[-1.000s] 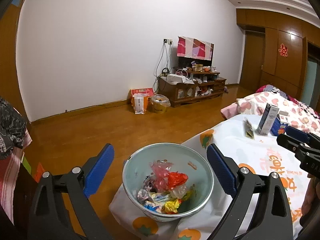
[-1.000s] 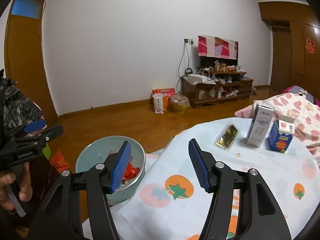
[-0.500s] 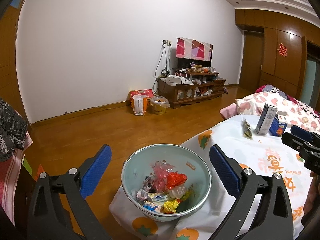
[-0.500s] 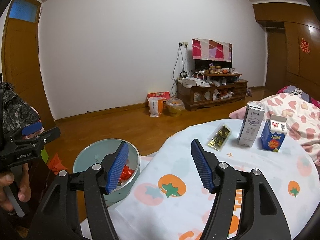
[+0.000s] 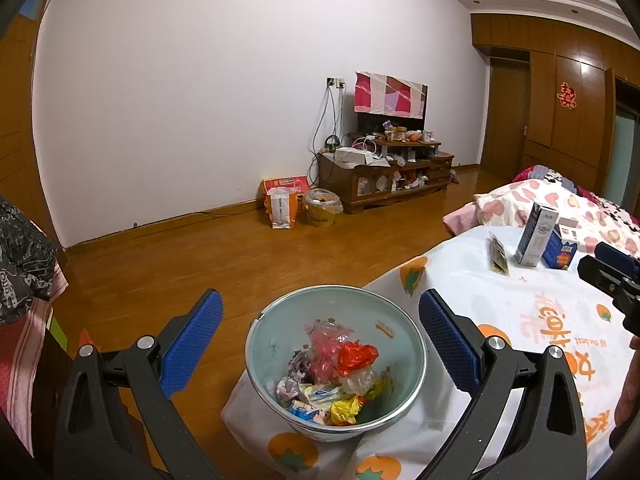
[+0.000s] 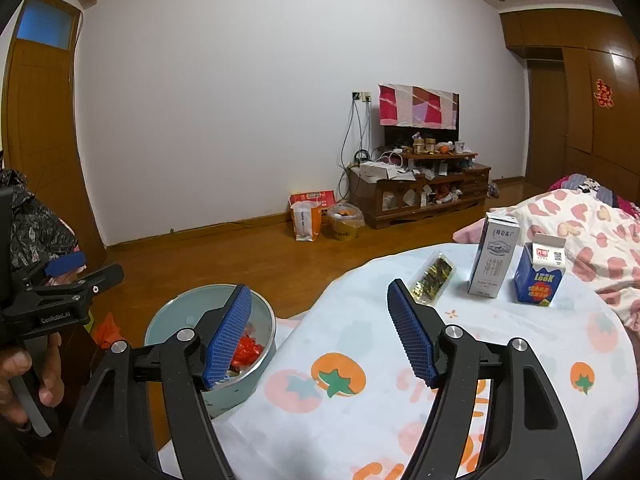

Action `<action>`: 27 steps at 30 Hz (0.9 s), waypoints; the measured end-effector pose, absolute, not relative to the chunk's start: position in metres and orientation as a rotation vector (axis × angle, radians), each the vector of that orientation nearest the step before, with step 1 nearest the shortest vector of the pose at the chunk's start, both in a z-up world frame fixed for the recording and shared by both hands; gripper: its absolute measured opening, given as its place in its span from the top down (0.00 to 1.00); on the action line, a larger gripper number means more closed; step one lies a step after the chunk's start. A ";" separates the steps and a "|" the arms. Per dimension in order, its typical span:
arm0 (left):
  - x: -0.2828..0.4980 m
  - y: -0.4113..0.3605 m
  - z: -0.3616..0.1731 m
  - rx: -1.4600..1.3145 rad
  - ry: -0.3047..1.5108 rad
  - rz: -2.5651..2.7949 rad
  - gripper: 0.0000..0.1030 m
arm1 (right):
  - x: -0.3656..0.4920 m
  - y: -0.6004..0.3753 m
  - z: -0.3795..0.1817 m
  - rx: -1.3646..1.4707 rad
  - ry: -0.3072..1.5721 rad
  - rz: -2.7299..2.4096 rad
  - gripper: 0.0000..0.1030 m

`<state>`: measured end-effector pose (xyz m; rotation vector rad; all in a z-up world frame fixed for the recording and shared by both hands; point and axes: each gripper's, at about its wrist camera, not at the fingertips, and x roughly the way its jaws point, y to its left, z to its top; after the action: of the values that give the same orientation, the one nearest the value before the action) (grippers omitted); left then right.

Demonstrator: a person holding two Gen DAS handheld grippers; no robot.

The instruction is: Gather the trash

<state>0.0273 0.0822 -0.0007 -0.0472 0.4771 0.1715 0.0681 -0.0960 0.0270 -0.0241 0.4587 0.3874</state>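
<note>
A pale green bowl (image 5: 404, 332) sits at the table's left edge and holds several crumpled wrappers (image 5: 344, 372). It also shows in the right wrist view (image 6: 180, 312). My left gripper (image 5: 320, 344) is open and empty, held above the bowl. My right gripper (image 6: 320, 332) is open and empty over the tomato-print tablecloth (image 6: 500, 328). Farther back on the table lie a gold snack packet (image 6: 432, 278), a grey-white carton (image 6: 494, 256) and a blue carton (image 6: 540, 276).
A bed with a heart-print cover (image 6: 580, 220) stands behind the table on the right. A wooden floor (image 5: 208, 264) stretches to a TV cabinet (image 5: 384, 176) with bags and a bucket beside it. Dark clothing (image 5: 24, 256) hangs at the left.
Both grippers have drawn back and risen slightly, so the bowl and cartons sit a little farther off. Both stay open and empty.
</note>
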 end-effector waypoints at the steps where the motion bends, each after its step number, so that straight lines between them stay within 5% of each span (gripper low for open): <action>1: 0.027 0.082 -0.001 -0.045 0.478 0.170 0.06 | 0.068 -0.096 0.027 -0.023 0.459 0.387 0.32; 27: 0.032 0.066 -0.007 -0.001 0.509 0.124 0.06 | 0.066 -0.105 0.017 -0.002 0.465 0.365 0.27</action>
<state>0.0323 0.0662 -0.0072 -0.0006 0.5089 0.1241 0.0661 -0.1048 0.0170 -0.0018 0.4655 0.3653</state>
